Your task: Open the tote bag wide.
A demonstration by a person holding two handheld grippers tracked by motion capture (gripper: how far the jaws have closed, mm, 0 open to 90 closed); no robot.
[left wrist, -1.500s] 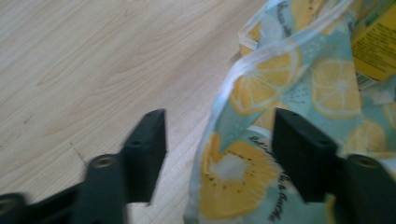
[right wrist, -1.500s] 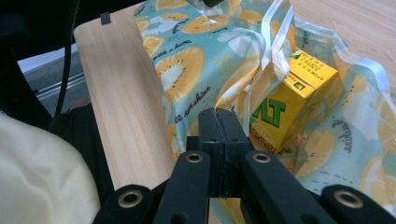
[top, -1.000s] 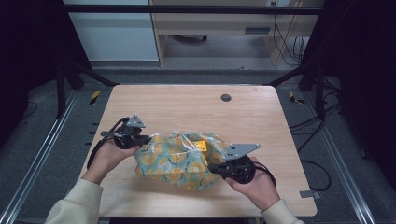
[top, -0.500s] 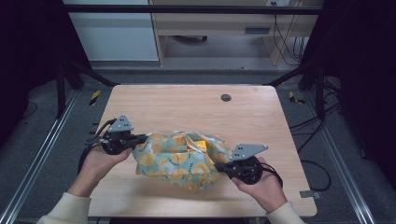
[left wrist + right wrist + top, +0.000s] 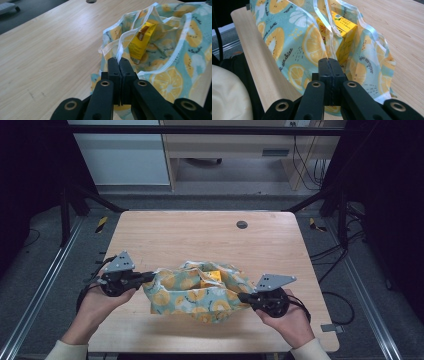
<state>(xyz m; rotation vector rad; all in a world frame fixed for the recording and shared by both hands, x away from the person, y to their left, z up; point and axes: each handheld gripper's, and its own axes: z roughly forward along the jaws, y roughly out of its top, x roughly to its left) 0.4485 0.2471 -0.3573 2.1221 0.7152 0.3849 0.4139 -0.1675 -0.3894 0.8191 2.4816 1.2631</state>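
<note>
A teal cloth bag printed with lemon slices lies near the front of the wooden table, its mouth gaping upward. A yellow box stands inside it. My left gripper is shut on the white-edged rim of the bag at its left end. At the bag's right end my right gripper is shut on the rim as well. The cloth is stretched between the two grippers.
A round dark grommet sits in the tabletop at the back right. The front table edge runs close under the bag. Metal frame rails flank the table on both sides.
My left gripper has moved left and slightly up with the rim in it, which has drawn the bag's mouth wider. The right gripper has stayed where it was.
</note>
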